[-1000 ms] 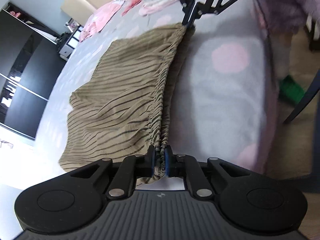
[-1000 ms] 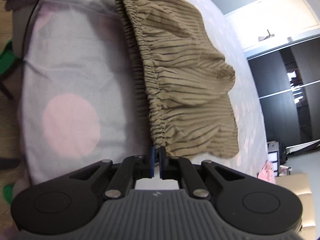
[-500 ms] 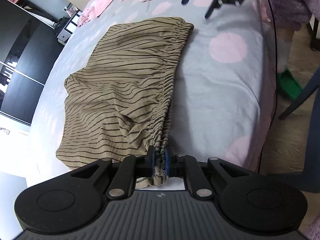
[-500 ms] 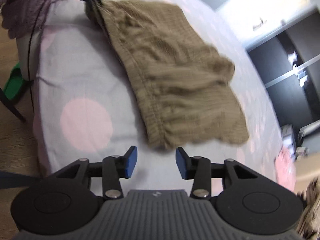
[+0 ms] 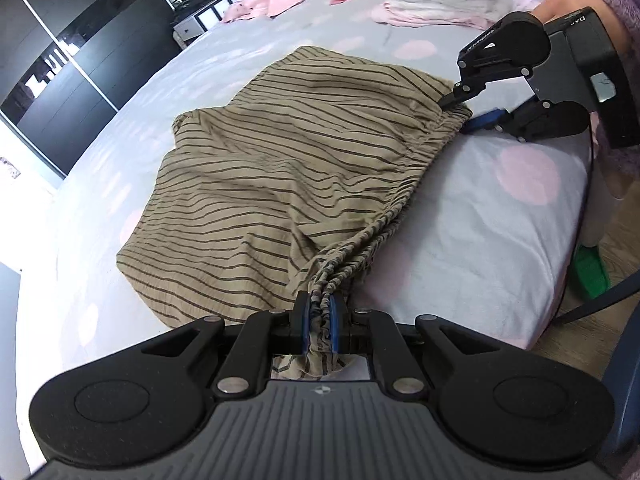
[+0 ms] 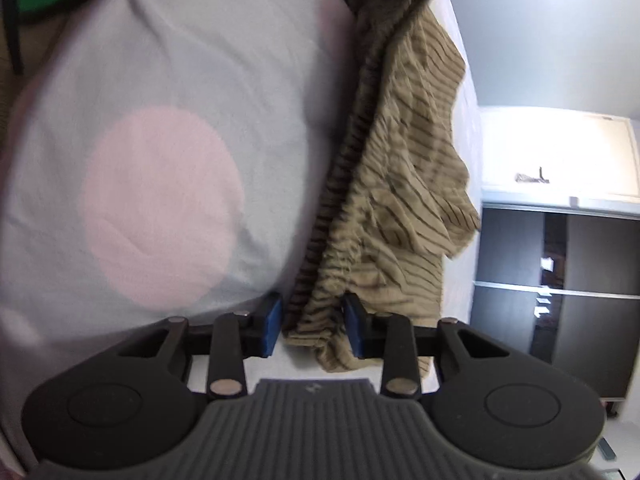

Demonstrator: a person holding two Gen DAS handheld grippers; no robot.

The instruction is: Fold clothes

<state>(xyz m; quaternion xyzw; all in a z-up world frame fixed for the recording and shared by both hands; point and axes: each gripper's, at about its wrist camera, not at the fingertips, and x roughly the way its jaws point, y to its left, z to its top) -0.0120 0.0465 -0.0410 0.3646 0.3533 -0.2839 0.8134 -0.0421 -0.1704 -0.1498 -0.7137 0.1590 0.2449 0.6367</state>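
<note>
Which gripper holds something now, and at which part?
The left gripper is shut on the striped shorts, pinching one end of the gathered waistband. The right gripper is open around the other end.

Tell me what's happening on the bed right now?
A person is folding a tan, dark-striped garment on a grey sheet with pink dots. The left gripper is shut on one end of its gathered waistband. The right gripper is open, straddling the other end without pinching it.
</note>
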